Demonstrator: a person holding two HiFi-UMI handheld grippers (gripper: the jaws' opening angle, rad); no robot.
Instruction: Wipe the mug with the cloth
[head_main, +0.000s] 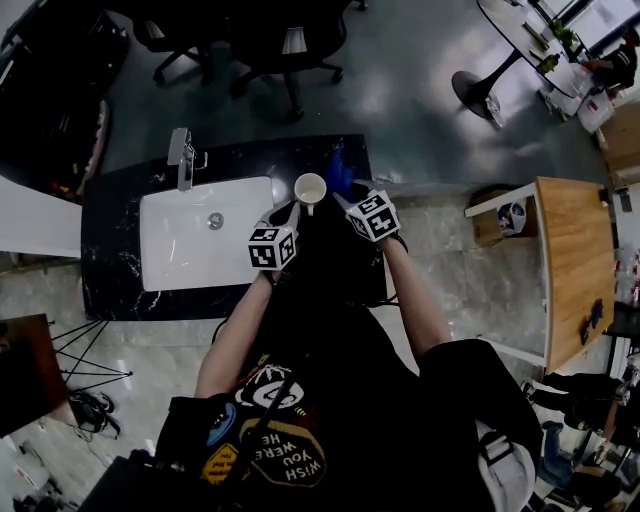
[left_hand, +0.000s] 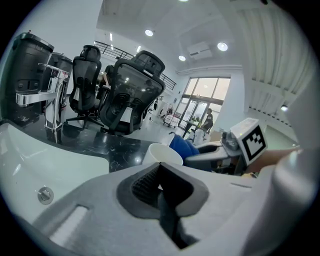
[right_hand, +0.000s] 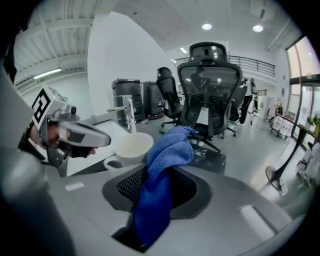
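Observation:
A white mug (head_main: 310, 187) stands on the black counter (head_main: 120, 250), just right of the sink. My left gripper (head_main: 291, 209) reaches it from the near side. In the left gripper view its jaws look closed, with a white sliver of the mug's handle between them and the rim (left_hand: 163, 151) just beyond. My right gripper (head_main: 346, 196) is shut on a blue cloth (right_hand: 162, 160), which bunches up above the jaws close beside the mug (right_hand: 131, 146). The handle (right_hand: 112, 162) points toward the left gripper (right_hand: 102, 139).
A white sink (head_main: 175, 255) with a chrome faucet (head_main: 181, 160) fills the counter's left half. Black office chairs (head_main: 280, 45) stand behind the counter. A wooden table (head_main: 578, 260) is off to the right.

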